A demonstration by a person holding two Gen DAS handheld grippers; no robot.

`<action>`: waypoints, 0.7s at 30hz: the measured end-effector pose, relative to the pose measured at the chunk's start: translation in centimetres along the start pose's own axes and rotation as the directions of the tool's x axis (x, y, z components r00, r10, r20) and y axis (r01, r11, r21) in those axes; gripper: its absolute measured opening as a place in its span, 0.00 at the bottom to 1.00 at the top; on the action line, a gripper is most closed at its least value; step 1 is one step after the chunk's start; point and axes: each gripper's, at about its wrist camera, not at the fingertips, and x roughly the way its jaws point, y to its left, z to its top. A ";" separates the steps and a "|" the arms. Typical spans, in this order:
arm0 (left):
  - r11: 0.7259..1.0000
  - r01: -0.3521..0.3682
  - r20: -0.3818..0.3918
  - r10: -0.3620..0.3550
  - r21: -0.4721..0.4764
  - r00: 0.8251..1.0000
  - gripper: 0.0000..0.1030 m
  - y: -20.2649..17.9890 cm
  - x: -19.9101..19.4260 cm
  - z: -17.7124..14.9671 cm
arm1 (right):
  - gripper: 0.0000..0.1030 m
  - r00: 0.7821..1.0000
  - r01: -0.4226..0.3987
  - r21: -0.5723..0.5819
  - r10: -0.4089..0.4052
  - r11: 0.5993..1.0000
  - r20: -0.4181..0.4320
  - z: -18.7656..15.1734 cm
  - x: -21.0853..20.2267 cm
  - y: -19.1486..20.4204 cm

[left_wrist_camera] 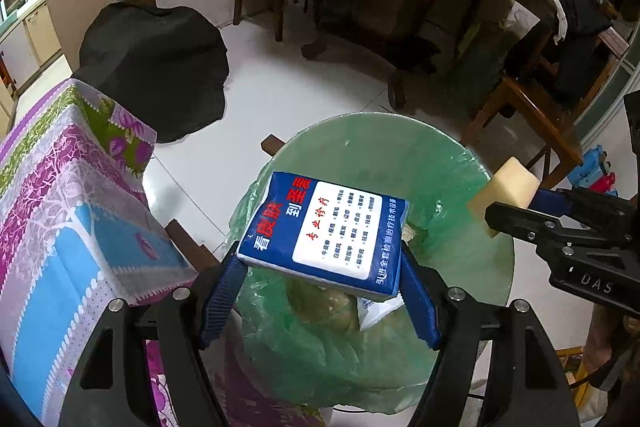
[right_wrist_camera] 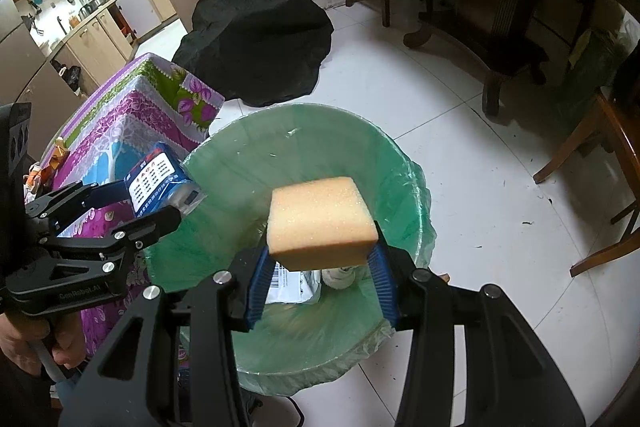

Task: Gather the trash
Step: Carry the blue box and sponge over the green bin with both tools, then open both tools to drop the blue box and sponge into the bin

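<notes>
"DAS" on right tool (left_wrist_camera: 496, 215)

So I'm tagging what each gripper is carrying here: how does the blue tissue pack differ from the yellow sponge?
The blue tissue pack is a flat, glossy printed packet; the yellow sponge is a plain, porous, thicker block. The pack is clamped in the left gripper, whose jaws stand wide; the sponge is in the right gripper, whose jaws stand narrower. Both are held over the green-lined trash bin, not yet dropped.
</notes>
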 end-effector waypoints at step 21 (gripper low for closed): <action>1.000 -0.020 -0.013 0.020 -0.011 1.000 0.73 0.1 0.1 -0.1 | 0.42 1.000 -0.004 -0.002 0.004 1.000 0.003 0.1 0.2 0.0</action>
